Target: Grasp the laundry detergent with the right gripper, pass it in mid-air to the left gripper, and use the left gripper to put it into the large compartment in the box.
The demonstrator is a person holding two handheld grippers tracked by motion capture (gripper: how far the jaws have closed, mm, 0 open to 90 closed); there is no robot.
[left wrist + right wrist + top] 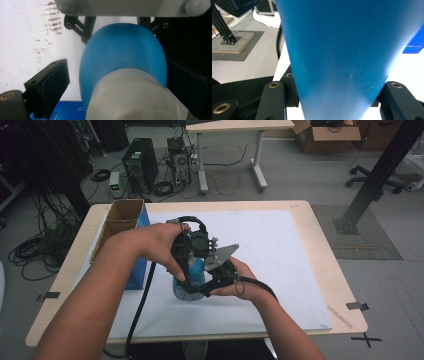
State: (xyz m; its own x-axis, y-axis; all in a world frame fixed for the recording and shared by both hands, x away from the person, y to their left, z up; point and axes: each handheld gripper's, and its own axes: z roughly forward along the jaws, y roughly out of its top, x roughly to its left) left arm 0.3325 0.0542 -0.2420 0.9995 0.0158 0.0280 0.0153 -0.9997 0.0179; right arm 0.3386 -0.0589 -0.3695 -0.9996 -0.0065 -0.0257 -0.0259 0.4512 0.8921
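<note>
From above, my right claw (202,287) grips the blue bottle (192,279) low, upright on the table (300,215). The left claw (115,72) straddles its white cap (132,97), jaws open. In the right gripper view the bottle's body (337,55) sits clamped.

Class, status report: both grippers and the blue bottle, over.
Right gripper shut on blue bottle. Left gripper open, jaws astride its upper part. Blue box beside, not blocking.
</note>
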